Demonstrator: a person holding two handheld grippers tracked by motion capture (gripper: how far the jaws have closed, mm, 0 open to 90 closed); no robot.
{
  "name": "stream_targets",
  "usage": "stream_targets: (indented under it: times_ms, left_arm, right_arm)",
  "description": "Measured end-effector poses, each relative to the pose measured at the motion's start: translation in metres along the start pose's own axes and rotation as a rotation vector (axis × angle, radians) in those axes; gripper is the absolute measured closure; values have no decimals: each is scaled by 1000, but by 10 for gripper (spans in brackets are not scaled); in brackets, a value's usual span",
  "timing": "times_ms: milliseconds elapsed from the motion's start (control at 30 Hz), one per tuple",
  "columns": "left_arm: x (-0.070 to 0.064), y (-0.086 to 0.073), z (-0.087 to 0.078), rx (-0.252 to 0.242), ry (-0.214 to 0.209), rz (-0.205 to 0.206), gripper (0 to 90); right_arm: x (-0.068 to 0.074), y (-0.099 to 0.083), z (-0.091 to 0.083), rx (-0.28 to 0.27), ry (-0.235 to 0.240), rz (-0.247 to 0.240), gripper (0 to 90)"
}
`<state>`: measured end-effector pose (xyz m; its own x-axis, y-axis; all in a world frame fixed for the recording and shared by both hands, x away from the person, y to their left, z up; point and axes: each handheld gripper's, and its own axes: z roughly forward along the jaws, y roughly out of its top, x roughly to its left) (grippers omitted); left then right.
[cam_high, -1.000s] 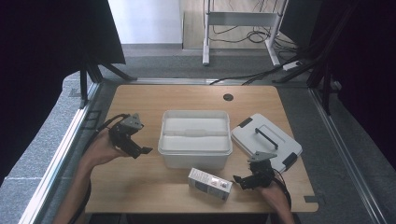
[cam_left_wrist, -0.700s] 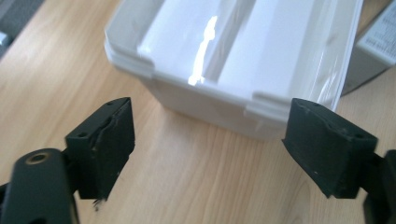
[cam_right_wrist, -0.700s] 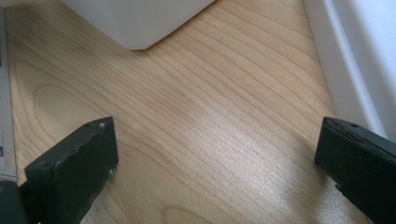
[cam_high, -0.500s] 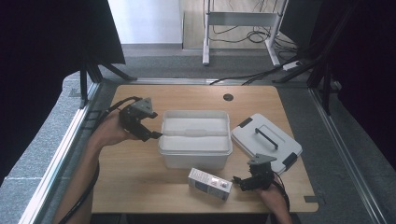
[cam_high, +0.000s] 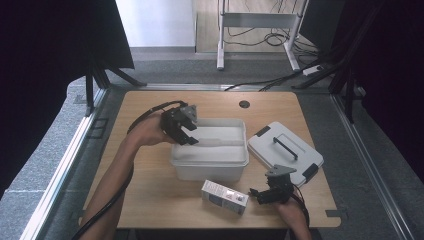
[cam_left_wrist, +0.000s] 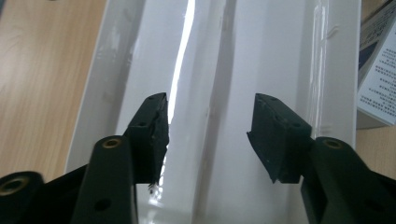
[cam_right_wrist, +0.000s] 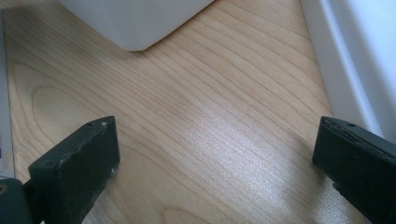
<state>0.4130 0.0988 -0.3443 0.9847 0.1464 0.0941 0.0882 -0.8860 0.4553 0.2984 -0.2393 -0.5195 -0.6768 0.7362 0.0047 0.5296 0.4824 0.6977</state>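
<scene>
A white open bin (cam_high: 210, 163) stands empty in the middle of the wooden table (cam_high: 150, 195). My left gripper (cam_high: 183, 126) hangs open over the bin's left end, its jaws pointing down into it. In the left gripper view the open left gripper (cam_left_wrist: 208, 126) frames the bin's bare white floor (cam_left_wrist: 271, 56). A small printed box (cam_high: 225, 197) lies in front of the bin. My right gripper (cam_high: 267, 192) rests low at the table's front right, just right of the box. In the right gripper view the right gripper (cam_right_wrist: 215, 140) stands wide open over bare wood.
The bin's white lid (cam_high: 285, 152) with a dark handle lies flat to the right of the bin. A bin corner (cam_right_wrist: 135, 23) and the lid's edge (cam_right_wrist: 355, 56) border the right gripper's view. A cable hole (cam_high: 244, 104) sits near the table's far edge.
My left gripper has moved from the table's left side rightward to above the bin's left end. The right gripper has barely shifted.
</scene>
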Motion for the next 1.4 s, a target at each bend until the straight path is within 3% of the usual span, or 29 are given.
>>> stream_targets:
  times_ms: [267, 567, 733, 1067, 1200, 1400]
  left_arm:
    - [3, 32, 28, 105, -48, 69, 623]
    - [7, 44, 51, 217, -80, 119, 823]
    - [7, 46, 52, 231, -91, 120, 879]
    - [7, 51, 48, 233, -100, 126, 891]
    - [7, 55, 41, 235, -91, 137, 892]
    - [6, 59, 27, 203, -78, 111, 890]
  right_arm:
    - [0, 0, 0, -1, 0, 4, 3]
    - [0, 0, 0, -1, 0, 4, 3]
    - [0, 0, 0, -1, 0, 4, 3]
    - [0, 0, 0, -1, 0, 4, 3]
    - [0, 0, 0, -1, 0, 4, 3]
    - [0, 0, 0, -2, -1, 1, 3]
